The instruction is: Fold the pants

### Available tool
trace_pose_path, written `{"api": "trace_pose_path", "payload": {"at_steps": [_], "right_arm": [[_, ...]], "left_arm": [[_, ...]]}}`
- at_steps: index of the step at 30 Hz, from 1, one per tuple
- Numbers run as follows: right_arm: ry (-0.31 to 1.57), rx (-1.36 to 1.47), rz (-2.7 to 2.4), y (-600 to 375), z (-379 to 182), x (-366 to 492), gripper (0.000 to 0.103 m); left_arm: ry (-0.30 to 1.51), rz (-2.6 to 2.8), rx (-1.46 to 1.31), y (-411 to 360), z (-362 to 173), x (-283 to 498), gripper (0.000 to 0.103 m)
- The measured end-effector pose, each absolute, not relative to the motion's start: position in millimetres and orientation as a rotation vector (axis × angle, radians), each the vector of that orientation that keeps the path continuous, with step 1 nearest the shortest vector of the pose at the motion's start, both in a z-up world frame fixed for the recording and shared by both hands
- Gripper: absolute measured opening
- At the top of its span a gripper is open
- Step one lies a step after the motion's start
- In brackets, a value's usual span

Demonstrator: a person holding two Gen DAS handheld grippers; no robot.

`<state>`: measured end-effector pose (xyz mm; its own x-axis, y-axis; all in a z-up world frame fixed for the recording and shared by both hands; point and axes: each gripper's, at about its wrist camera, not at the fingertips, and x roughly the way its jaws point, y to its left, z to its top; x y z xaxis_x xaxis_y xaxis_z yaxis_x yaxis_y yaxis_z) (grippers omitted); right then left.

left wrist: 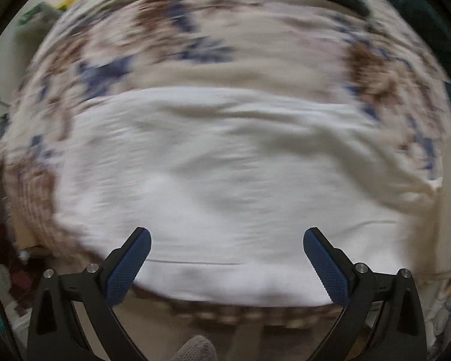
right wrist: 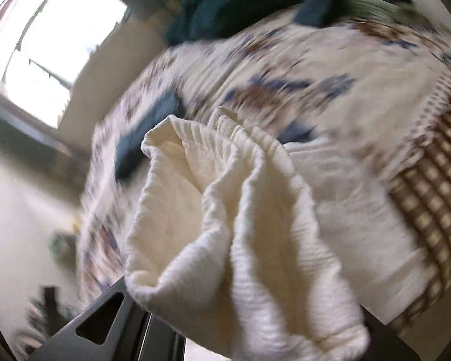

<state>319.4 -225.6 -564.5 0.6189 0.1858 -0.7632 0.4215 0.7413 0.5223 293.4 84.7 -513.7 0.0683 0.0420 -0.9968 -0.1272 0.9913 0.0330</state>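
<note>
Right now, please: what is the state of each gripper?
Left gripper: open, holding nothing, above the white pants.
Right gripper: fingers hidden under bunched white pants; apparently holding them, but it cannot be told.

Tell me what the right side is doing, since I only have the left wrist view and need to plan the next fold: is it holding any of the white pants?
Observer: Yes. A bunched end of the white pants drapes over the right hand-held gripper, hiding its fingertips.
Operator: Is that end lifted or lying flat?
Observer: Lifted, it appears; folds hang above the floral bedspread.
Operator: Anything beyond it?
Observer: A dark teal garment lies at the far end.
</note>
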Motion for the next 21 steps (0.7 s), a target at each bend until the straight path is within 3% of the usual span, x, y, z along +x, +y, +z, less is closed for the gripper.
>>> {"api": "trace_pose_path", "payload": {"at_steps": [7,10,11,13,14,21], "right_arm": [[1.101,0.393,-0.021,-60.0,-609.6,338.4,0.006],[1.275,0.308,0.016,-34.5,-647.2,344.7,0.016],[1.298,0.292,0.037,-28.1,-649.1,338.1,0.024],[1.322,0.323,0.166,-27.6,-645.3,336.3,0.089],[1.339,0.393,0.244,-32.6,-638.1,334.1,0.095],[1.305,0.757,0.158,-158.0,-595.3,306.4,0.095]], "left_arm": [[1.494,0.208,-0.077,149.4,-516.7,279.1,0.103],[1.486,0.219,-0.121,158.1,-514.6,284.6,0.103],[1.482,0.217,-0.139,158.0,-513.6,287.7,0.103],[1.475,0.212,-0.162,161.5,-506.5,293.0,0.103],[1.470,0.199,-0.180,157.7,-503.5,298.3,0.103],[1.524,-0.016,-0.255,80.1,-511.1,329.3,0.103]]}}
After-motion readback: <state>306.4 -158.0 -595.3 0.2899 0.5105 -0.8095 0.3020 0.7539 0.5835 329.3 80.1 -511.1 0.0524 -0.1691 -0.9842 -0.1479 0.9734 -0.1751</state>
